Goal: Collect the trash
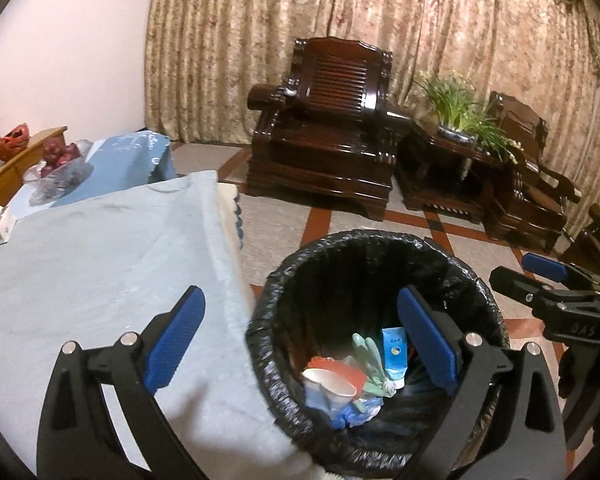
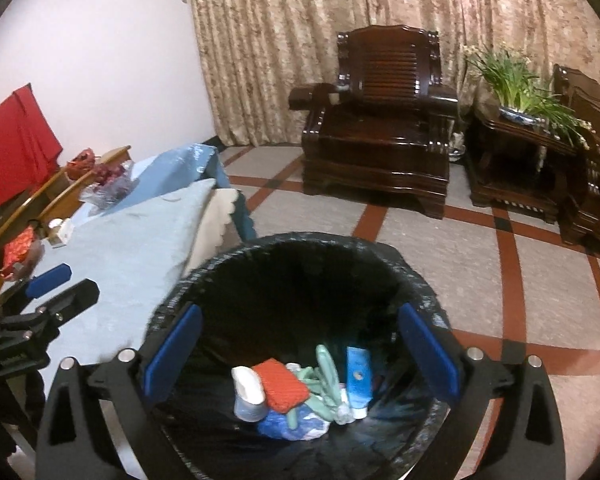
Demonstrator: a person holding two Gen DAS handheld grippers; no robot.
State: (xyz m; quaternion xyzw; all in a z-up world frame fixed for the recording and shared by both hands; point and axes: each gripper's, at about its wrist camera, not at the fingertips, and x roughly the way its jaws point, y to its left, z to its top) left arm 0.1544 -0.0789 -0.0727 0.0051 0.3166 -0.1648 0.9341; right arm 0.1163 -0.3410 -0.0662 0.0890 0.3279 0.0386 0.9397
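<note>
Left gripper [image 1: 300, 344] and right gripper [image 2: 300, 352] spread wide, empty, above lined bin [image 2: 204, 276], cloth-covered table [image 1: 100, 264] beside, armchair [image 2: 380, 140] beyond

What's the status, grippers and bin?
Left gripper open, empty, at bin edge. Right gripper open, empty, over bin. Trash inside: tube, cup, red packet. Nothing in the way.

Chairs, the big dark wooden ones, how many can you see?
2. One chair stands before the curtain. The other chair is at the right edge, past the side table with the plant; it is cut off, so more may be hidden.
</note>
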